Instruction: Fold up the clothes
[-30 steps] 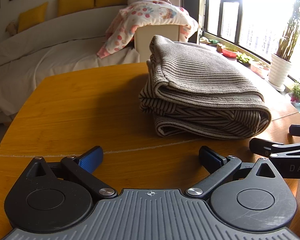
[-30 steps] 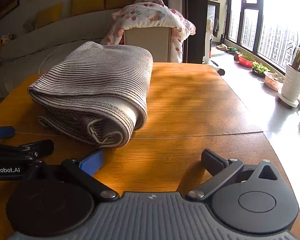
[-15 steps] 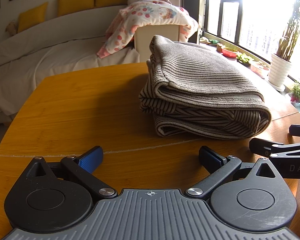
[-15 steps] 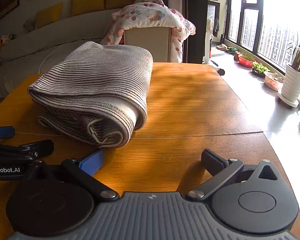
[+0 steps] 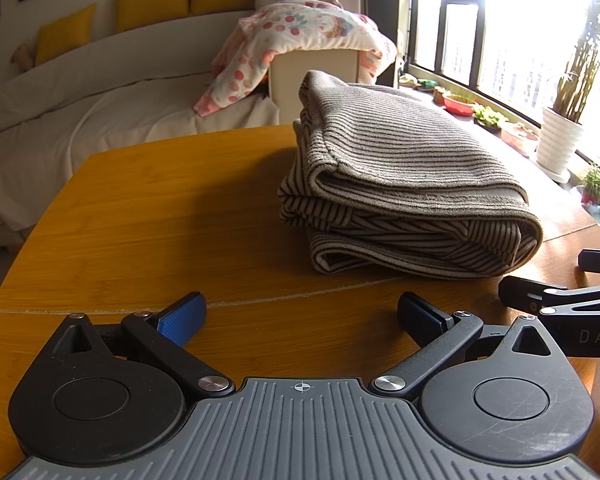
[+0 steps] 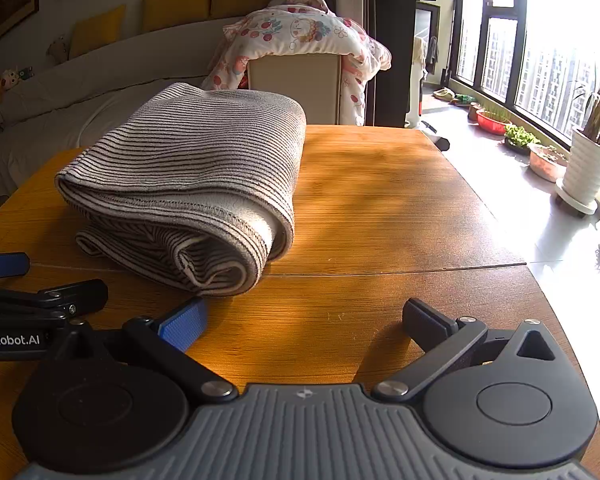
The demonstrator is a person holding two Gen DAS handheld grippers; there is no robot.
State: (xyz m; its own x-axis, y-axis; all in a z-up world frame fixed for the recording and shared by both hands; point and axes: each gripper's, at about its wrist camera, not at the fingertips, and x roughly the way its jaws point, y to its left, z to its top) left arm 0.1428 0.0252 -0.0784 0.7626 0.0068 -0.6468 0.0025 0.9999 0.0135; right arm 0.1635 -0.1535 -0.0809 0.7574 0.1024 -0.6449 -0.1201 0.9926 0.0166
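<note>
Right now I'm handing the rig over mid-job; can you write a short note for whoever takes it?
Left gripper: open, holding nothing, low over the near part of the wooden table.
Right gripper: open, holding nothing, beside the left one, also near the table's front edge.
Striped garment: lies on the table just beyond both grippers, folded into a thick layered bundle, touching neither gripper.
Done: the garment looks fully folded.
Left: probably nothing on this piece; the layered edges facing the grippers are slightly uneven, so tidy them if a neater stack is wanted. No other clothes show on the table.
</note>
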